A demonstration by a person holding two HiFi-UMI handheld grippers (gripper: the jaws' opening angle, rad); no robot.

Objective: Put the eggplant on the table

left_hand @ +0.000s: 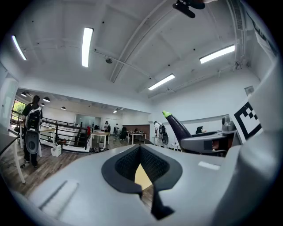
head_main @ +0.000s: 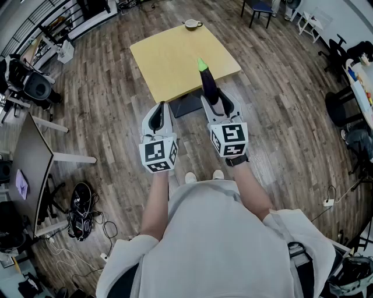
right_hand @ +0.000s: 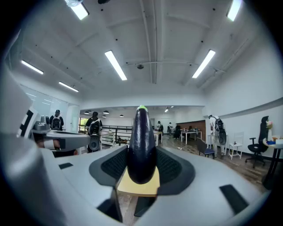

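A dark purple eggplant with a green stem end stands up between the jaws of my right gripper, which is shut on its lower part. In the right gripper view the eggplant fills the gap between the black pads of the right gripper. It hangs over the near edge of the yellow square table. My left gripper is held beside it, short of the table, jaws together and holding nothing. The left gripper view shows the left gripper with a sliver of table past its pads, and the eggplant off to the right.
A cup on a saucer sits at the table's far edge. A blue chair stands behind the table. A black office chair is at the right. At the left stand a desk and bags with cables on the wooden floor.
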